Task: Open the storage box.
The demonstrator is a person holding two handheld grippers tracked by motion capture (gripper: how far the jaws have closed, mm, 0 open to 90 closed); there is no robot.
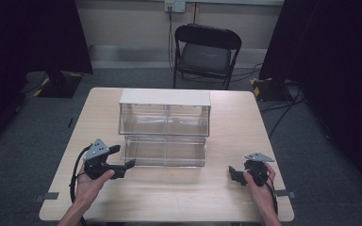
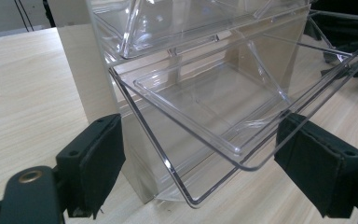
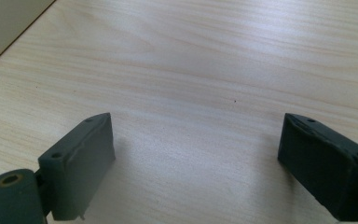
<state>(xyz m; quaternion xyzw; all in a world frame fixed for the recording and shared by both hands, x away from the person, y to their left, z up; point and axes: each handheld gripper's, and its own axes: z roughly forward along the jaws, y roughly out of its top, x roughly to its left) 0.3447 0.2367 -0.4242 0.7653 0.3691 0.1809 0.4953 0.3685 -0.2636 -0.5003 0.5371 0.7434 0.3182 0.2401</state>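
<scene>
A clear plastic drawer cabinet with a white top stands mid-table. Its lower drawer is tipped out toward me and holds nothing that I can see. My left gripper is open at the drawer's front left corner. In the left gripper view the jaws of the left gripper stand wide on either side of the lower drawer's front rim, without touching it. The upper drawer is pushed in. My right gripper is open low over bare wood right of the cabinet, and the right gripper holds nothing.
The wooden table has bare room in front of and beside the cabinet. A black folding chair stands beyond the far edge. Dark curtains hang at both sides, and cables lie on the grey floor.
</scene>
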